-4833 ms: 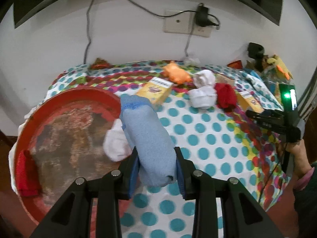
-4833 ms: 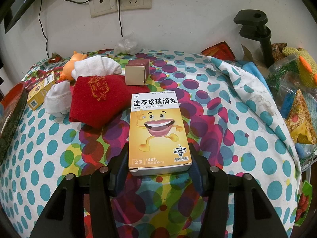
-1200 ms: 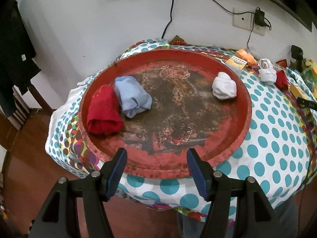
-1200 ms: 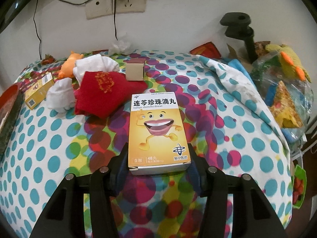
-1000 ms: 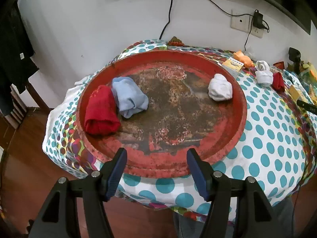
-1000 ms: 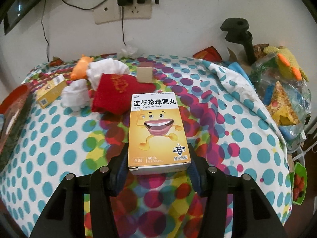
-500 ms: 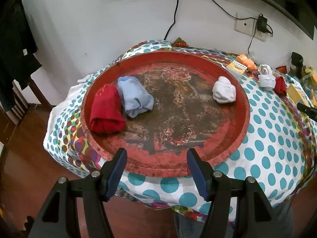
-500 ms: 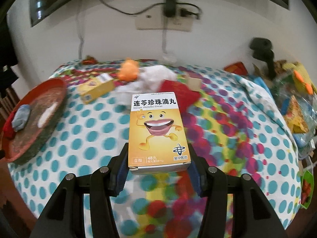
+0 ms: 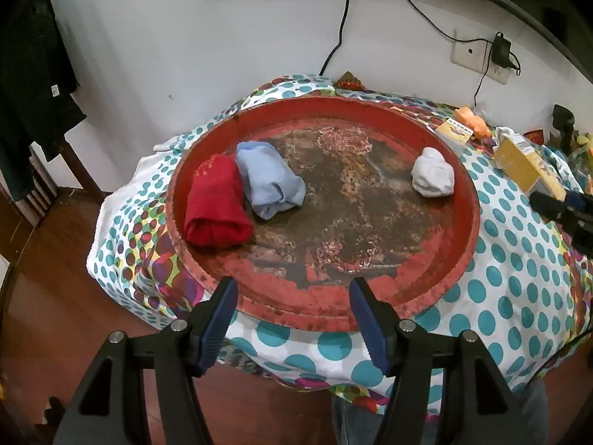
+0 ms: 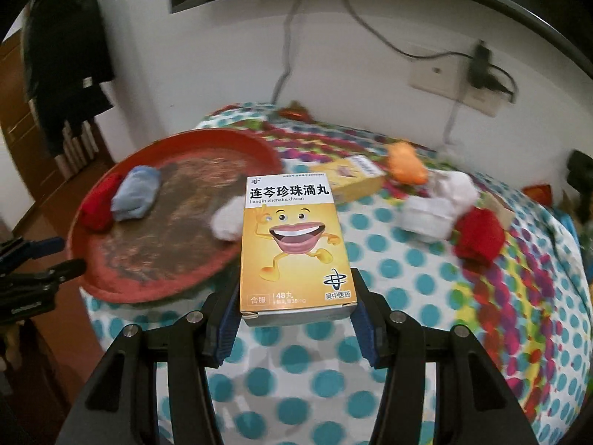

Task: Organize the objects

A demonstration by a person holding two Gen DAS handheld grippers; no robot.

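Note:
My right gripper [image 10: 296, 319] is shut on a yellow medicine box [image 10: 294, 244] with a cartoon mouth, held above the dotted tablecloth just right of the round red tray [image 10: 107, 282]. The box also shows in the left wrist view [image 9: 519, 167]. My left gripper [image 9: 292, 315] is open and empty at the near rim of the tray [image 9: 296, 307]. On the tray lie a red sock roll [image 9: 215, 204], a blue sock roll [image 9: 270, 183] and a white sock roll [image 9: 431, 178].
On the cloth behind the box lie a second yellow box [image 10: 352, 180], an orange toy [image 10: 406, 163], white socks [image 10: 437, 204] and a red sock [image 10: 480, 239]. A wall socket with cables [image 10: 463, 81] is behind. The table edge and wooden floor [image 9: 55, 315] are at left.
My right gripper has swung left with the box, bringing the red tray into its view. My left gripper has let go of the blue sock roll, which now lies on the tray, and hovers open.

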